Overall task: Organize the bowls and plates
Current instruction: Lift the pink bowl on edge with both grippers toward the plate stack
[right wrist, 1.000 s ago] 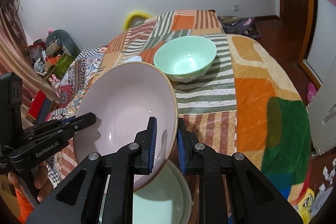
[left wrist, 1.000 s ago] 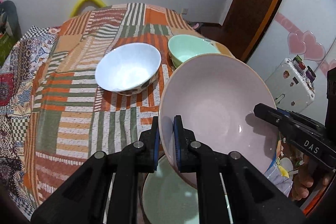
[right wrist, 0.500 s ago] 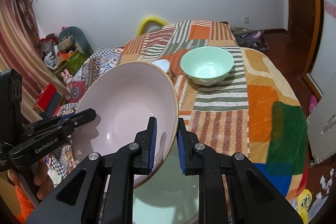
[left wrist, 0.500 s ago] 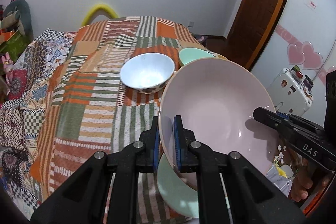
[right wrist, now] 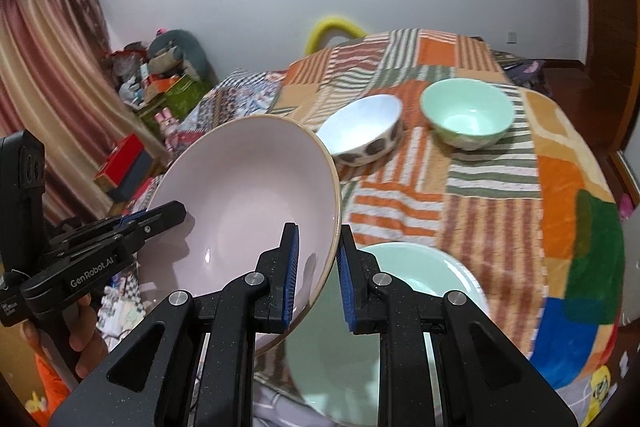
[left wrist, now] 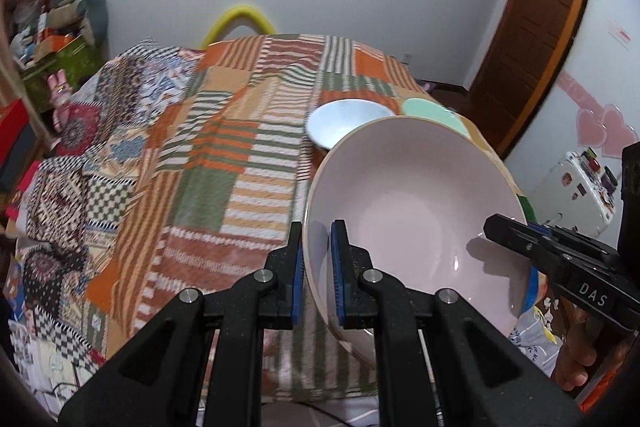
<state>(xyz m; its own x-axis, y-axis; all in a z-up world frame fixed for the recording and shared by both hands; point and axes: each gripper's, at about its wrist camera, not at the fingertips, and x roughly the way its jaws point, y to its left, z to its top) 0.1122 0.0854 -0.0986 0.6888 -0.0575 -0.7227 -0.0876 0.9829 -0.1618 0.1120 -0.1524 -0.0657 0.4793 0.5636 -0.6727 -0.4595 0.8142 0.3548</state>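
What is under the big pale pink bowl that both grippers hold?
In the right wrist view, a pale green plate lies below the pale pink bowl. The bowl covers the plate's left part.

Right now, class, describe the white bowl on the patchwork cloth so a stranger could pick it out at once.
Start at the table under the striped patchwork cloth. Toward its far side two small bowls stand side by side, apart from the large pink bowl held up in both grippers. The white bowl is the left one; unlike the plain mint green bowl, it has dark spots outside.

Pink bowl [left wrist: 416, 195] — tilted, held above bedspread
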